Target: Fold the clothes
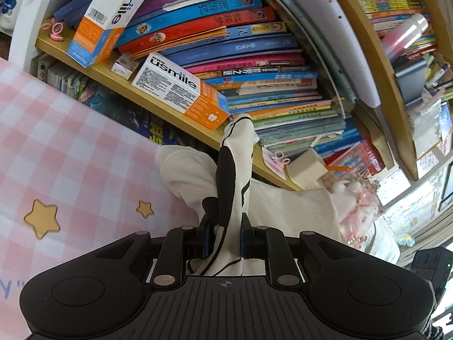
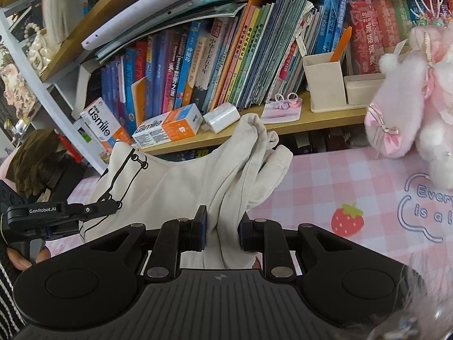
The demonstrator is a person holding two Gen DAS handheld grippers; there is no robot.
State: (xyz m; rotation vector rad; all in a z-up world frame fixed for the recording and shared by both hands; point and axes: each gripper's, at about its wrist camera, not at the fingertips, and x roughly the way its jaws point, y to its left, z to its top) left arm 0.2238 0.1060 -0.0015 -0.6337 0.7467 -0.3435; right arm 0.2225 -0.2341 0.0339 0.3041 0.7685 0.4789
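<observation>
A cream-white garment (image 2: pixel 181 181) with a black line print hangs bunched between both grippers, above a pink checked table mat (image 2: pixel 325 187). My left gripper (image 1: pixel 225 238) is shut on a printed edge of the garment (image 1: pixel 235 170), which stands up between the fingers. My right gripper (image 2: pixel 222 233) is shut on a thick bunch of plain cream folds. The left gripper also shows in the right wrist view (image 2: pixel 102 208), pinching the printed corner at the left.
A wooden bookshelf (image 2: pixel 283 124) packed with books runs close behind the mat, with usmile boxes (image 2: pixel 167 126) and a beige pen holder (image 2: pixel 325 85) on it. A pink plush toy (image 2: pixel 419 107) stands at the right. A dark cloth (image 2: pixel 36 164) lies far left.
</observation>
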